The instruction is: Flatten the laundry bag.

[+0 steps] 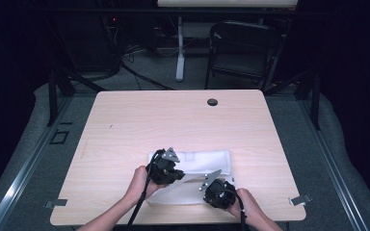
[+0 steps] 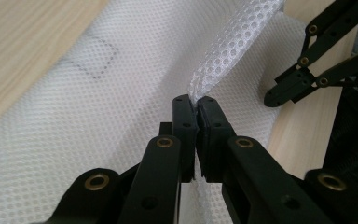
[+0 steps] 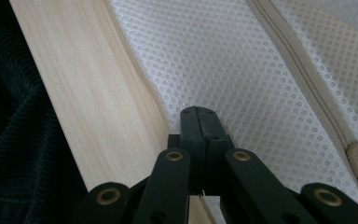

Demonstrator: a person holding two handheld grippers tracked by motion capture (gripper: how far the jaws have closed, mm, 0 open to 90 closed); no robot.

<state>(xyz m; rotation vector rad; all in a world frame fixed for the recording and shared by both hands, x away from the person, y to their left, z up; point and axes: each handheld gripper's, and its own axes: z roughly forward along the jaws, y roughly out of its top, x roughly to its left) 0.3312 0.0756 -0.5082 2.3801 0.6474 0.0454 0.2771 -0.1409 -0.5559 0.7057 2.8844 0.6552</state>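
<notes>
White mesh bag (image 1: 192, 174) | fold pinched in left gripper (image 2: 196, 105) | edge clamped in right gripper (image 3: 200, 112)

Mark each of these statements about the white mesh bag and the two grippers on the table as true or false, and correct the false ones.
1. The left gripper pinches a raised fold of the white mesh bag. True.
2. The right gripper stands with its jaws wide open. False: its jaws are closed together at the bag's edge.
3. The bag has a beige zipper. True.
4. The bag lies at the far edge of the wooden table. False: it lies near the person's edge.
5. A dark folding chair stands beyond the table. True.
</notes>
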